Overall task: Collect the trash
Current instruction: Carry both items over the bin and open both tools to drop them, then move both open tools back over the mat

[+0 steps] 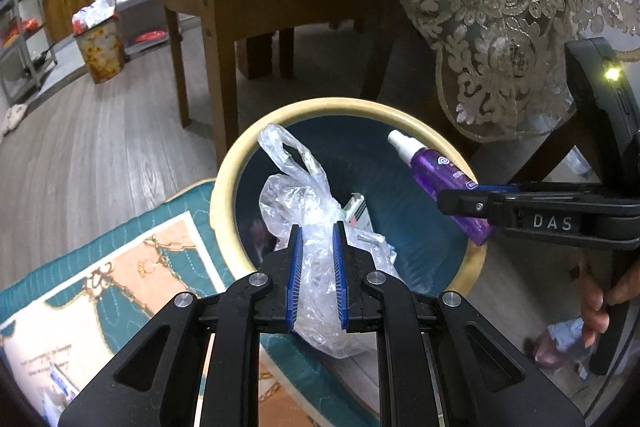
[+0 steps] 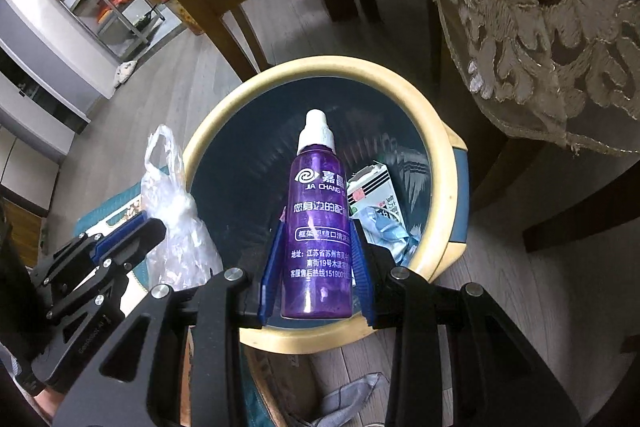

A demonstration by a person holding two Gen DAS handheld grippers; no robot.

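Note:
A round bin with a cream rim (image 1: 256,143) (image 2: 224,115) and dark blue inside stands on the floor below both grippers. My left gripper (image 1: 317,231) is shut on a crumpled clear plastic bag (image 1: 304,203) (image 2: 176,223), held over the bin's left side. My right gripper (image 2: 318,225) is shut on a purple spray bottle (image 2: 318,211) (image 1: 436,175) with a white cap, tilted over the bin's opening. Seen from the left wrist view, the right gripper (image 1: 452,203) comes in from the right. A small box (image 2: 370,185) and blue wrapping lie inside the bin.
A wooden chair (image 1: 216,27) stands behind the bin, and a lace-edged teal tablecloth (image 1: 492,7) hangs at the upper right. A patterned rug (image 1: 104,279) lies left of the bin. A second full bin (image 1: 100,47) stands far left. A hand (image 1: 596,303) grips the right tool.

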